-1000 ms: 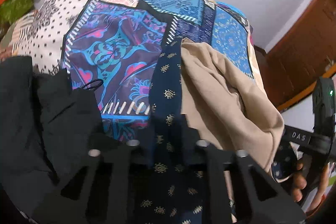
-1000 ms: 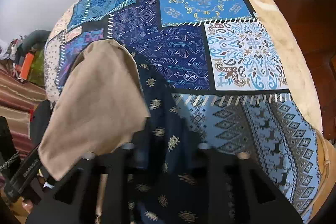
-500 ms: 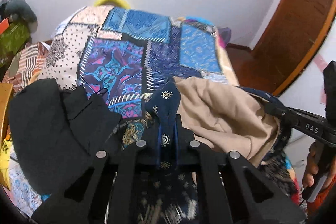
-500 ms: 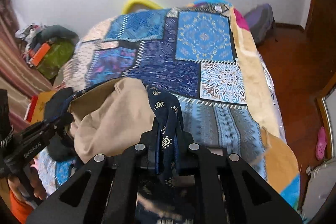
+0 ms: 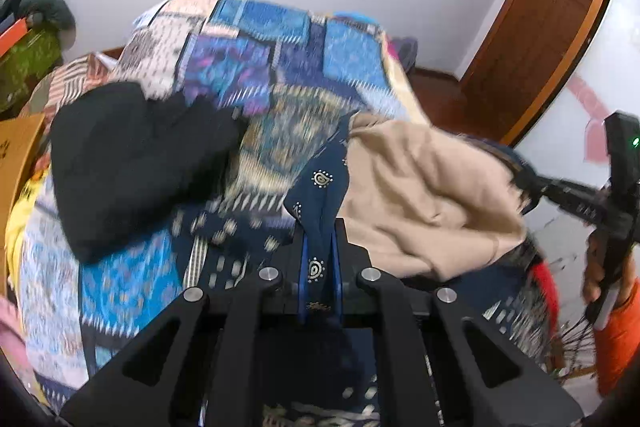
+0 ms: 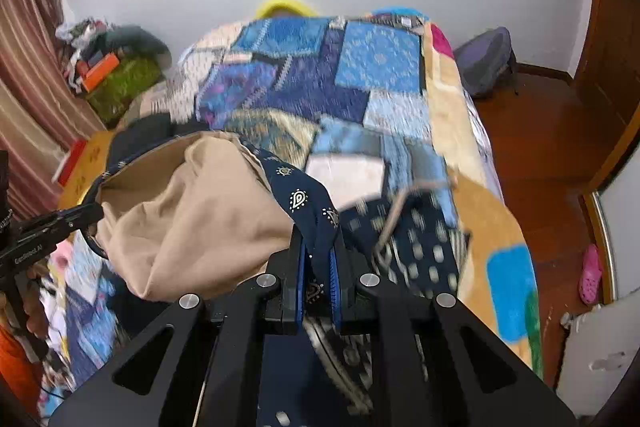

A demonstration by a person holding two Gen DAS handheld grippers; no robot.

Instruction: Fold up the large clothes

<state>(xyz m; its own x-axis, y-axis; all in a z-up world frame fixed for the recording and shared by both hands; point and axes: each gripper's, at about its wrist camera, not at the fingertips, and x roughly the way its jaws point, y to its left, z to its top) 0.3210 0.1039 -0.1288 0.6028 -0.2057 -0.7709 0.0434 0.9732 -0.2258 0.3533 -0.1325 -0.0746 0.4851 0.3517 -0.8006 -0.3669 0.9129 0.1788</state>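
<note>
Risen since the earlier frames: both grippers, garment now off the bed (image 6: 444, 107). Left gripper (image 5: 319, 267), lower centre: jaws clamped on navy garment (image 5: 320, 183) edge. Right gripper (image 6: 319, 269), lower centre: jaws clamped likewise. Garment centre frame, tan lining (image 6: 200, 219) showing, hung between grippers, likely to spread it for folding. Black cloth (image 5: 132, 159), left, on bed.

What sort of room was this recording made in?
Most likely a home bedroom: a bed under a blue patchwork-print blanket, a brown wooden door over a wooden floor, and a striped curtain beside a pile of belongings against the white wall.
</note>
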